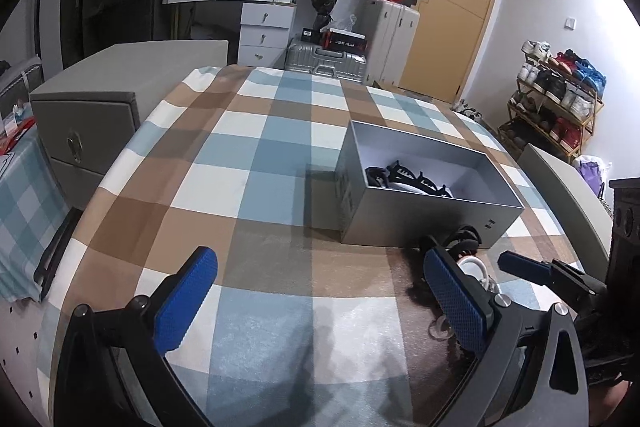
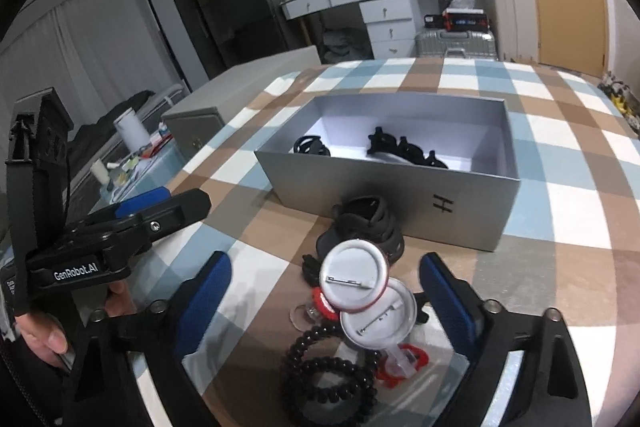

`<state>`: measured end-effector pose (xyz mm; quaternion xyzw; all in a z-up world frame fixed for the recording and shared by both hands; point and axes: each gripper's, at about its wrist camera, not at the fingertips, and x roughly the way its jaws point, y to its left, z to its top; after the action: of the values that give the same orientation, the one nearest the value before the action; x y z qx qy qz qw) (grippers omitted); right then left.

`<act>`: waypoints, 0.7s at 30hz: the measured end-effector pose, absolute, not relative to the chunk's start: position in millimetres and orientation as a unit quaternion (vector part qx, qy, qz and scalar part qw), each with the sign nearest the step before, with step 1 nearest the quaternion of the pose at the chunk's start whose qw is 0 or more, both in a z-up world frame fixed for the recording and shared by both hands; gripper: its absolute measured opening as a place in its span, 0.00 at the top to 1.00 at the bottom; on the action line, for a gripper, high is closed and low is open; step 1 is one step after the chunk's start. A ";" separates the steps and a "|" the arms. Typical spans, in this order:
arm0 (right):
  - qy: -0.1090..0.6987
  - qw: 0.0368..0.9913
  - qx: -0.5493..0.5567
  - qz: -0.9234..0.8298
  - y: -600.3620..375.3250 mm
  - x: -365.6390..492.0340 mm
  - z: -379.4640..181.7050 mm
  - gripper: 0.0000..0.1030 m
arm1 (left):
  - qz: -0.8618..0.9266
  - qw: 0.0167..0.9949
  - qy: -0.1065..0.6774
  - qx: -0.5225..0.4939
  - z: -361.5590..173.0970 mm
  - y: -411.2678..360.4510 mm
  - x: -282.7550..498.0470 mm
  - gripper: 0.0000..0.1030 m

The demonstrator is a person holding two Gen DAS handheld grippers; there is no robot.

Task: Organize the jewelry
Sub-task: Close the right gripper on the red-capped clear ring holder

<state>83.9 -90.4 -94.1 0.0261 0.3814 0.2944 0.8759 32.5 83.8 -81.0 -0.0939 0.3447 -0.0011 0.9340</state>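
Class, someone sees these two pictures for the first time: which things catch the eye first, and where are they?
The grey box stands open mid-table on the checked cloth, with black hair clips inside. In front of it lies a heap: two white pin badges face down and a black bead bracelet, between the open fingers of the right hand-held gripper.

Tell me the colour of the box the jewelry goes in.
The box is silver-grey outside, white inside; the right wrist view shows it best.

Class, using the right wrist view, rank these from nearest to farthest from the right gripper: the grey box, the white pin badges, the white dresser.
1. White pin badges: between the right gripper jaws.
2. Grey box: just beyond, mid-table.
3. White dresser: against the back wall.
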 end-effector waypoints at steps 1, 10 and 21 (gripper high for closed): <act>0.386 0.875 0.025 0.293 -89.4 85.4 -95.5 0.15 | 0.000 0.934 0.344 -0.094 -81.0 84.5 32.2 0.02; 0.409 0.875 -0.014 0.258 -83.1 90.0 -107.0 0.44 | -0.001 0.933 0.347 -0.097 -83.8 86.6 33.0 0.02; 0.404 0.875 -0.003 0.267 -89.8 86.3 -104.1 0.92 | -0.013 0.929 0.357 -0.093 -86.1 82.8 33.8 0.02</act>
<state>86.3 -89.8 -104.1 -0.0032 0.4038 0.2666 0.8751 33.8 82.8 -86.1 -0.0935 0.3570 -0.0128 0.9293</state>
